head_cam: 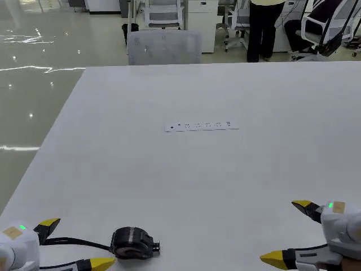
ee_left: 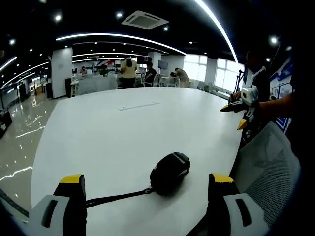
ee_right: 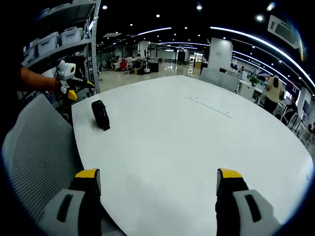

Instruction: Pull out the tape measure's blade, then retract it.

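Black tape measure (head_cam: 134, 243), strap (head_cam: 79, 243) leftward
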A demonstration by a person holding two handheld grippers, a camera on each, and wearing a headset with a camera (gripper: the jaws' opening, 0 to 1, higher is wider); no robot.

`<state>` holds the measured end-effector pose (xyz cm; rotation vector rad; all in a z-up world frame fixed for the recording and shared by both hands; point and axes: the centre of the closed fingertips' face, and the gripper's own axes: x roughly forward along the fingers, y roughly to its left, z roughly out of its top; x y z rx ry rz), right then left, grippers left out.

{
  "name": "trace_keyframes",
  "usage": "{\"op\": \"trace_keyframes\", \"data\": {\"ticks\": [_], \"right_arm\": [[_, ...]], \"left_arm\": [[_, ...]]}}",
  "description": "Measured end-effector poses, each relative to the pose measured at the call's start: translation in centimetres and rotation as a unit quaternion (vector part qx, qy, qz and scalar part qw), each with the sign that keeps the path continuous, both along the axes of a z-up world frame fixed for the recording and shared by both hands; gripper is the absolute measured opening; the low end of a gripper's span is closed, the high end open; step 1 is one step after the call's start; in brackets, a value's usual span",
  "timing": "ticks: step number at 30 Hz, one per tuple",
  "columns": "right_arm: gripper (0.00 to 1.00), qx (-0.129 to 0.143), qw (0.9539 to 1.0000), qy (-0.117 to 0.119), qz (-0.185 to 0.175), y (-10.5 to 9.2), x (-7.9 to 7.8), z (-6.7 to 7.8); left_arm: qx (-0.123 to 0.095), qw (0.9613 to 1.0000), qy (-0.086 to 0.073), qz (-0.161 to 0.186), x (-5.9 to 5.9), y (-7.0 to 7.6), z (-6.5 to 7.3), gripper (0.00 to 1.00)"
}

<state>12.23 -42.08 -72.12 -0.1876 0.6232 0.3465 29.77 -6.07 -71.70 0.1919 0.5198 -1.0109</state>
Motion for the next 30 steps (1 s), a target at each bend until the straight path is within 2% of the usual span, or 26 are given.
{"op": "trace_keyframes", "data": {"ticks": [2,4,6,7,9,11,12,13,15,17,21,22,23,25,27,30], "right_arm": [[0.99,-0.002,1.0,-0.005,0.0,-0.4,-0.8,0.1],[1.0,-0.001,1.0,-0.005,0.0,-0.7,-1.3,0.0],[1.0,0.001,1.0,0.004,-0.005,-1.0,-2.0,-0.5],[1.0,-0.003,0.9999,0.008,-0.007,-1.4,-2.3,-0.8],[1.0,-0.003,0.9998,0.015,-0.011,-1.8,-2.9,-1.4],[1.0,-0.005,0.9997,0.021,-0.013,-2.0,-3.3,-1.8],[1.0,-0.009,0.9997,0.02,-0.007,-2.1,-3.5,-1.9],[1.0,-0.007,0.9998,0.019,-0.005,-2.1,-3.6,-1.9],[1.0,-0.004,0.9999,0.012,-0.005,-2.2,-3.7,-1.7],[1.0,-0.005,0.9999,0.009,-0.01,-2.6,-3.7,-1.8],[0.98,-0.002,0.9998,0.014,-0.011,-2.8,-3.7,-2.1],[0.98,-0.001,0.9998,0.016,-0.013,-2.9,-3.7,-2.2],[0.99,-0.001,0.9998,0.016,-0.013,-2.9,-3.7,-2.2],[0.98,-0.002,0.9997,0.018,-0.014,-2.9,-3.8,-2.2],[0.99,-0.002,0.9998,0.015,-0.015,-2.8,-3.8,-2.2],[0.99,-0.002,0.9997,0.014,-0.017,-2.7,-3.8,-2.2]], "left_arm": [[-0.009,0.9999,-0.004,0.006,0.1,0.2,0.4,1.0],[-0.025,0.9996,0.009,0.013,-0.1,0.3,0.7,1.0],[-0.019,0.9997,0.004,0.014,-0.1,0.7,0.4,1.0],[-0.01,0.9998,0.008,0.013,-0.2,1.0,-0.1,1.0],[-0.005,0.9997,0.021,0.009,-0.7,1.3,-0.7,1.0],[-0.005,0.9997,0.023,0.004,-1.2,1.3,-1.0,1.0],[-0.005,0.9999,0.012,-0.005,-1.4,1.2,-1.0,1.0],[-0.003,0.9999,0.007,-0.009,-1.7,1.1,-1.0,1.0],[0.004,0.9998,0.009,-0.018,-2.3,1.0,-1.2,1.0],[0.02,0.9994,0.015,-0.025,-2.8,0.9,-1.8,1.0],[0.009,0.9997,0.013,-0.021,-2.2,0.8,-1.4,1.0],[0.003,0.9998,0.004,-0.021,-2.0,0.7,-1.0,1.0],[0.002,0.9997,0.01,-0.021,-2.0,0.6,-0.9,1.0],[0.009,0.9996,0.015,-0.022,-2.0,0.5,-1.0,1.0],[0.008,0.9996,0.002,-0.027,-2.0,0.4,-0.7,1.0],[0.01,0.9997,0.003,-0.02,-1.7,0.6,-0.8,1.0]]}}
